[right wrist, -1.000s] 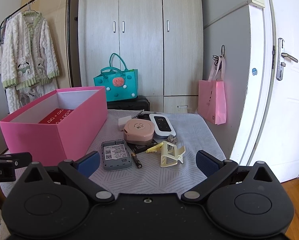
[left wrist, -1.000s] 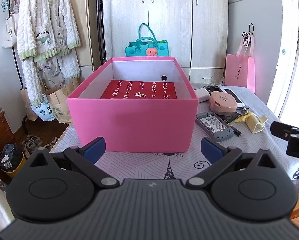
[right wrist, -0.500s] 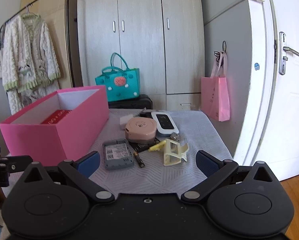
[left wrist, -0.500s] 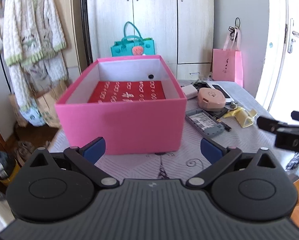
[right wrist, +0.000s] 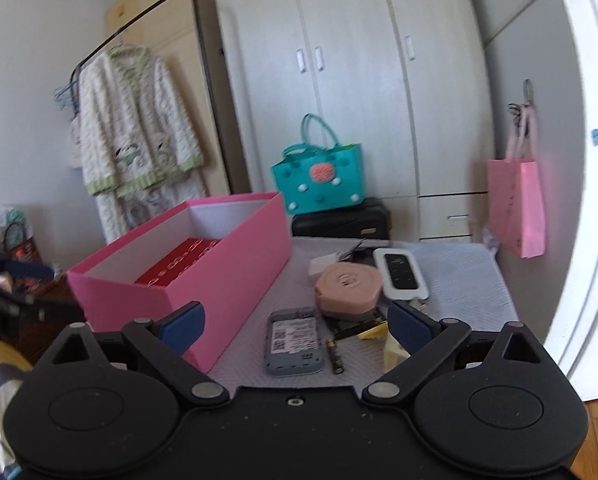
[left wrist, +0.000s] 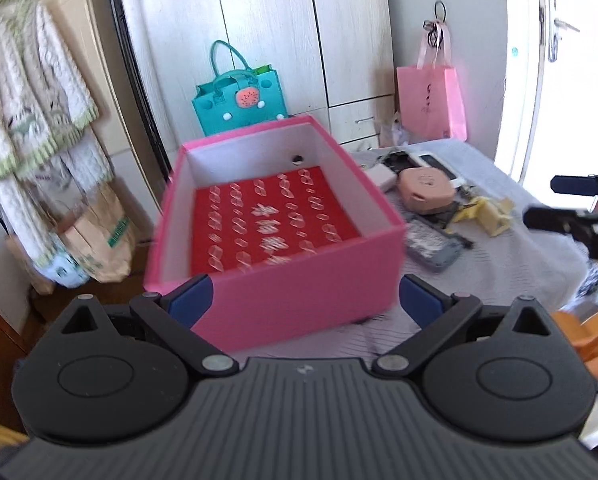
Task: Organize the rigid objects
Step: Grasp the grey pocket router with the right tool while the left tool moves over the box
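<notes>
A pink open box (left wrist: 275, 292) with a red patterned bottom stands on the table's left part; it also shows in the right wrist view (right wrist: 203, 268). To its right lie a grey device (right wrist: 293, 341), a battery (right wrist: 335, 355), a round pink case (right wrist: 349, 288), a white device (right wrist: 399, 274) and a yellow plastic piece (left wrist: 489, 214). My left gripper (left wrist: 303, 300) is open and empty above the box's near wall. My right gripper (right wrist: 297, 326) is open and empty above the grey device.
A grey cloth covers the table (right wrist: 459, 292). A white charger (right wrist: 319, 267) lies behind the pink case. A teal bag (right wrist: 319, 178) and wardrobe stand behind. A pink bag (right wrist: 517, 208) hangs right. A robe (right wrist: 135, 140) hangs left.
Both grippers have risen and moved forward over the table. The left one now looks down into the pink box. The right one is closer to the small objects.
</notes>
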Demonstrator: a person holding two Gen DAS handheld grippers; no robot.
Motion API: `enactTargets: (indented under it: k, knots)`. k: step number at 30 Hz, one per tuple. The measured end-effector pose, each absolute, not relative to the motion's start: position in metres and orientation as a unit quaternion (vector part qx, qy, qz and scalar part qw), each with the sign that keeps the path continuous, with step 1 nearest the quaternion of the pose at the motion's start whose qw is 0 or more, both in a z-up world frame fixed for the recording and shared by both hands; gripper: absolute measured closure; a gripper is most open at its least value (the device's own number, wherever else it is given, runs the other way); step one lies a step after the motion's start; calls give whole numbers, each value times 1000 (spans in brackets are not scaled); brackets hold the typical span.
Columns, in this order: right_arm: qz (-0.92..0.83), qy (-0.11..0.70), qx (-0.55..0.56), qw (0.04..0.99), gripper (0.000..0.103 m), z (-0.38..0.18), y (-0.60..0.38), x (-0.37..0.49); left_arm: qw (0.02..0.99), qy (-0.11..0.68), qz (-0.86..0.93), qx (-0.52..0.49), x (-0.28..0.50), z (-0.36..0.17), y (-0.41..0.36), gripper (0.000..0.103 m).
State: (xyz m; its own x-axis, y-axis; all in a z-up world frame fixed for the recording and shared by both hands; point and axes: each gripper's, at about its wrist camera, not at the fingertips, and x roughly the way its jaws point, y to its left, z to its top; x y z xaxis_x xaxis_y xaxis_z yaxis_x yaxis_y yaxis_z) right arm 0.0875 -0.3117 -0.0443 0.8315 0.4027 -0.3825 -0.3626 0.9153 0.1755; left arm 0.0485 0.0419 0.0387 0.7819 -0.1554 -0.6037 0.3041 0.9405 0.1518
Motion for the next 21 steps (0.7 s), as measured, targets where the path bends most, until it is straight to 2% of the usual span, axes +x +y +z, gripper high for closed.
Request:
enactTargets:
  k: [3,4,5,6,14,15,19,21]
  knots:
    - [227,232,38,945,12,-52,-299,99,931,310,-118,153,69,55,51,2]
    - [237,241,33,941,20,-56,-294,105,928,317,-119,157,78,60,55,2]
    - [247,249,25,936,32,-60,-289,110,925,325,-121,156,88,65,58,2]
    - [253,257,19,933,35,-63,-286,116,921,335,-125,153,97,70,62,2]
    - [245,318,-8,916,34,-87,-268,164,896,405,-110,148,183,66,88,5]
    - [241,327,-12,914,34,-90,-265,168,894,411,-104,149,194,62,91,7]
    - [223,335,-42,914,33,-99,-254,182,888,431,-83,137,232,45,105,32]
    - [215,340,-42,914,31,-101,-252,190,887,440,-78,122,248,36,113,40]
